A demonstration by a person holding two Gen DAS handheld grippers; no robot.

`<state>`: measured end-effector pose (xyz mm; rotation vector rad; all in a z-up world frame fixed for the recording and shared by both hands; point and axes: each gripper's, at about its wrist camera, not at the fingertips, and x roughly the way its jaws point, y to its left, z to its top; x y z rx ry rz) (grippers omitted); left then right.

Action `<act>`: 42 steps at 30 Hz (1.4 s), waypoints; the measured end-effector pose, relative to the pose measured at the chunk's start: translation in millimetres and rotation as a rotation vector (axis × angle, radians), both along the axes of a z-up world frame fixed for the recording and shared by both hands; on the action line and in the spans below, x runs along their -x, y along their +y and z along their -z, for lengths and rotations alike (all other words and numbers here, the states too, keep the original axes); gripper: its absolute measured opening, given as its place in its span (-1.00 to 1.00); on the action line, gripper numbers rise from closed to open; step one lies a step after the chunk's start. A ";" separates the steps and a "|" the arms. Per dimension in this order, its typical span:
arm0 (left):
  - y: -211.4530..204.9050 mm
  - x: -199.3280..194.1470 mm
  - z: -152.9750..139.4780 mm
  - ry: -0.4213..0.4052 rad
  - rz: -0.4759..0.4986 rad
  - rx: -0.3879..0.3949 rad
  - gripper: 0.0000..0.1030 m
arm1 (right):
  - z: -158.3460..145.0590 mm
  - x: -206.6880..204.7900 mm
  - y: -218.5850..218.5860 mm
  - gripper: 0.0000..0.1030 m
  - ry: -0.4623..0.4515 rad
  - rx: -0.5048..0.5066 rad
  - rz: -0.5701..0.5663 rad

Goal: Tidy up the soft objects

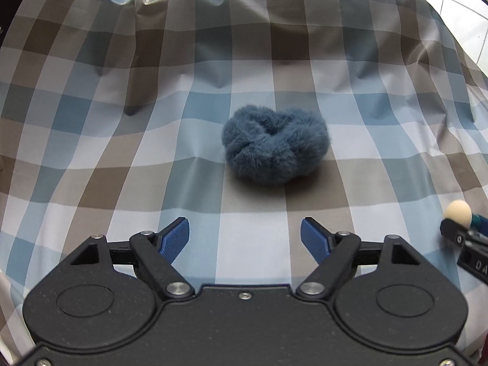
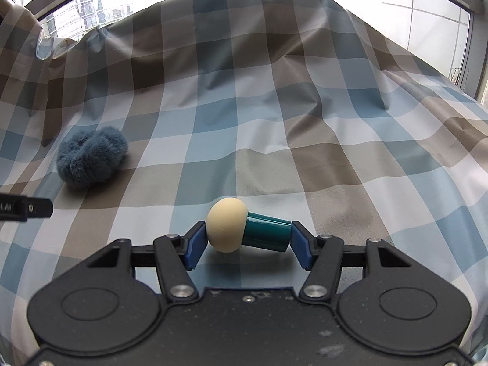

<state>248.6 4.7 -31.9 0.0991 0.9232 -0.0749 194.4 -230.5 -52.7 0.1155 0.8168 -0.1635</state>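
Checked cloth (image 2: 274, 97) in blue, brown and white covers the whole surface, creased toward the far side. Fluffy blue scrunchie (image 1: 276, 148) lies flat on it, left of centre, just beyond the left gripper (image 1: 245, 239), whose jaws stand apart with nothing between them. Right gripper (image 2: 245, 239) is clamped on a mushroom-shaped sponge applicator (image 2: 247, 228), cream head left, teal base right, low over the near cloth.
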 end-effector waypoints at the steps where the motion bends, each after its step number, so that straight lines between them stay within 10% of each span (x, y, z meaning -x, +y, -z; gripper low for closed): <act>1: -2.2 -7.8 -2.2 -0.010 0.004 0.004 0.61 | 2.0 3.7 -0.7 0.12 0.000 0.003 -0.001; 10: -45.7 -62.8 -4.6 -0.109 0.147 -0.059 0.89 | 8.2 7.6 -0.5 0.14 0.001 0.020 -0.039; 26: -62.5 -134.1 41.0 0.002 0.055 -0.118 0.93 | 12.0 -0.2 1.9 0.15 0.012 0.049 -0.061; 33: -40.1 -128.9 38.7 0.047 0.012 0.051 0.12 | 13.2 0.9 5.1 0.14 0.001 0.073 -0.070; 42: -26.2 -77.8 1.9 0.054 0.015 0.041 -0.17 | 7.8 17.5 2.2 0.11 0.005 0.047 -0.051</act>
